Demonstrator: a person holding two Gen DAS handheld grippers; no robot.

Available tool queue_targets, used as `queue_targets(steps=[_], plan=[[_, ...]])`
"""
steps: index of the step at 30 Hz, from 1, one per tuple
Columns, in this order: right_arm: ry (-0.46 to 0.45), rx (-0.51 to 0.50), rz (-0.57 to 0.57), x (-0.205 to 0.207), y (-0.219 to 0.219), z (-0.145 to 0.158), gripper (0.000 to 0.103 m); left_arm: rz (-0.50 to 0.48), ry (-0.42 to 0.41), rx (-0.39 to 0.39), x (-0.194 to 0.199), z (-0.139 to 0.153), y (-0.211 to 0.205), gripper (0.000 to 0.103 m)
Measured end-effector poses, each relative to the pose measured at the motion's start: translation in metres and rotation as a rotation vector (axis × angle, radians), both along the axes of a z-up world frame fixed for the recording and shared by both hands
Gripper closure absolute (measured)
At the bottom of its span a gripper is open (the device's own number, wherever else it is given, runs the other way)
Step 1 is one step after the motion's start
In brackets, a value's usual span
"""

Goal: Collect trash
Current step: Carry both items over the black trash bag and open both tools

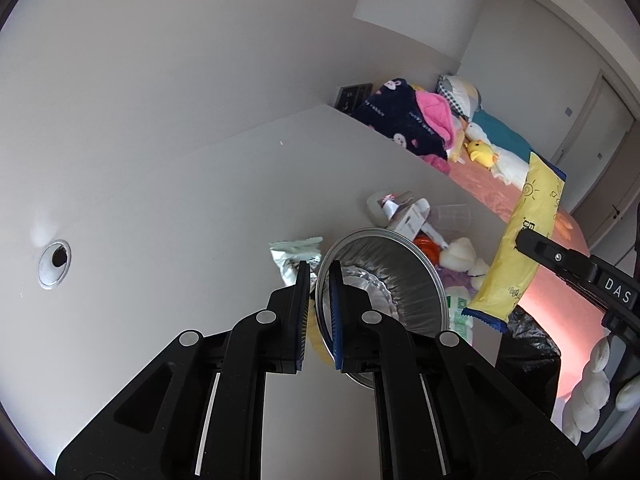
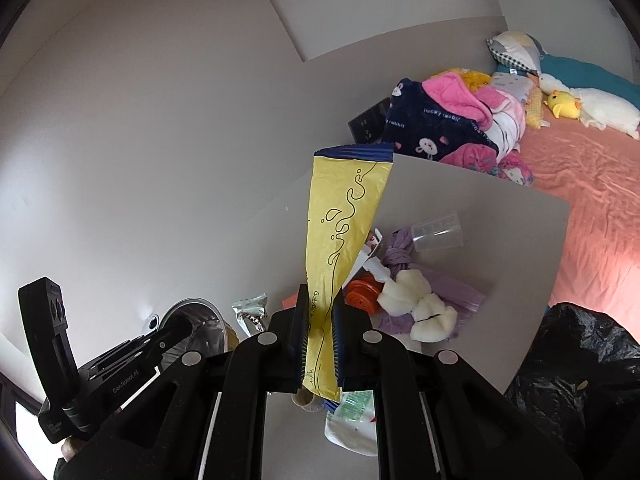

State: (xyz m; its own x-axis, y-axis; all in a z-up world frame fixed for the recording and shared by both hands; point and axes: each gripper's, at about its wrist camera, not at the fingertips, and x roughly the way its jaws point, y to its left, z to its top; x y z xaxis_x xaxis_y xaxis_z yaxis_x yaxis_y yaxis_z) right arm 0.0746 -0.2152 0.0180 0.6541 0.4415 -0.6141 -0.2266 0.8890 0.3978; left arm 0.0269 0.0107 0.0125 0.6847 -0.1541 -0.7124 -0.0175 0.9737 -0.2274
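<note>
Right wrist: right claw (image 2: 320, 322) pinches yellow wrapper (image 2: 344, 224); blanket (image 2: 432, 128) reads "lucky rabbit".

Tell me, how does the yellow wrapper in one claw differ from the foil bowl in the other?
The yellow wrapper is flat, soft and long, printed with black squiggles; the foil bowl is round, shiny and crinkled silver. The right gripper pinches the wrapper near one end, so it stands up in the air, clear of the table. The left gripper clamps the bowl's rim, tipping it on its side. Both are held trash.

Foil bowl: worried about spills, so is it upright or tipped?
Tipped: the left gripper pinches the foil bowl by its rim, opening facing sideways toward the camera.
</note>
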Motion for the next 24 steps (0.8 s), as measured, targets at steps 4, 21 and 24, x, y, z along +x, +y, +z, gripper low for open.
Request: queue_targets(steps=[4,21,24], plan=[[-0.017,0.002,-0.038,-0.008,-0.021,0.007,0.091,-0.047,-0.016,0.002,0.003,0.008,-0.020,0.094],[-0.053,0.007,-0.249,-0.055,-0.125,0.017,0.091,-0.305,-0.056,0.004,0.009,0.028,-0.138,0.094],[-0.057,0.010,-0.287,-0.064,-0.141,0.019,0.091,-0.346,-0.057,0.003,0.008,0.028,-0.155,0.094]])
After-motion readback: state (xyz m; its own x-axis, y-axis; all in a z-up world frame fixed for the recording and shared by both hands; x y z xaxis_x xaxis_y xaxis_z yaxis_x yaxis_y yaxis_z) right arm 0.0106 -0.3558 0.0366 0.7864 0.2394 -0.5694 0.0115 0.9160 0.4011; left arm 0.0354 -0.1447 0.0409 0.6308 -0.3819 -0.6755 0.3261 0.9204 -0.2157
